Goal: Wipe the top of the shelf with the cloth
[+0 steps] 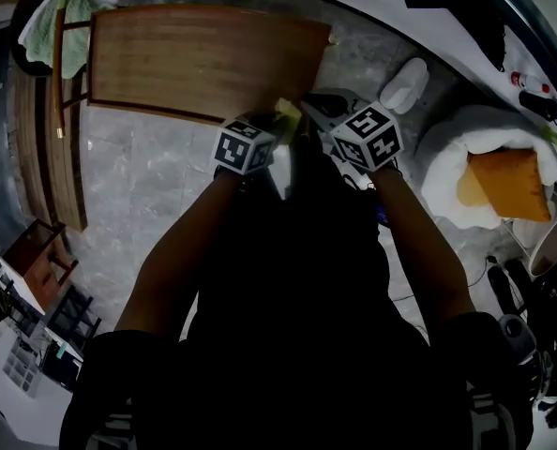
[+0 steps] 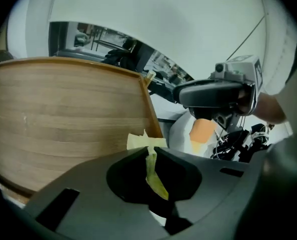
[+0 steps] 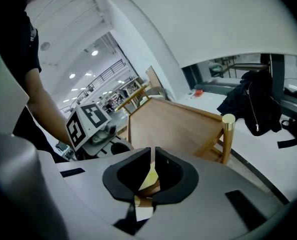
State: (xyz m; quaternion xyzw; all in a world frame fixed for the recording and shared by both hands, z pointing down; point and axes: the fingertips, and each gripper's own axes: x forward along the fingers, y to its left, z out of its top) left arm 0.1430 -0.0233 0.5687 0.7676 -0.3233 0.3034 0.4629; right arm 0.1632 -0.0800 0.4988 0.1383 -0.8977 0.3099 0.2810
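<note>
The wooden shelf top (image 1: 194, 59) lies ahead of me, bare, with its near right corner by my grippers. A small yellow cloth (image 1: 288, 111) sits at that corner between the two grippers. In the left gripper view my left gripper (image 2: 149, 150) is shut on the cloth (image 2: 144, 142), which pokes out above the tips beside the shelf edge (image 2: 63, 114). In the right gripper view my right gripper (image 3: 152, 156) is shut with the cloth (image 3: 149, 176) pinched in it, just short of the shelf top (image 3: 173, 121). The grippers face each other closely.
A green and white towel (image 1: 63, 22) hangs on a wooden rack at the shelf's far left. A white cushion with an orange pillow (image 1: 508, 181) lies on the floor to the right. A brass-capped post (image 3: 228, 120) and a black jacket (image 3: 258, 104) stand beyond the shelf.
</note>
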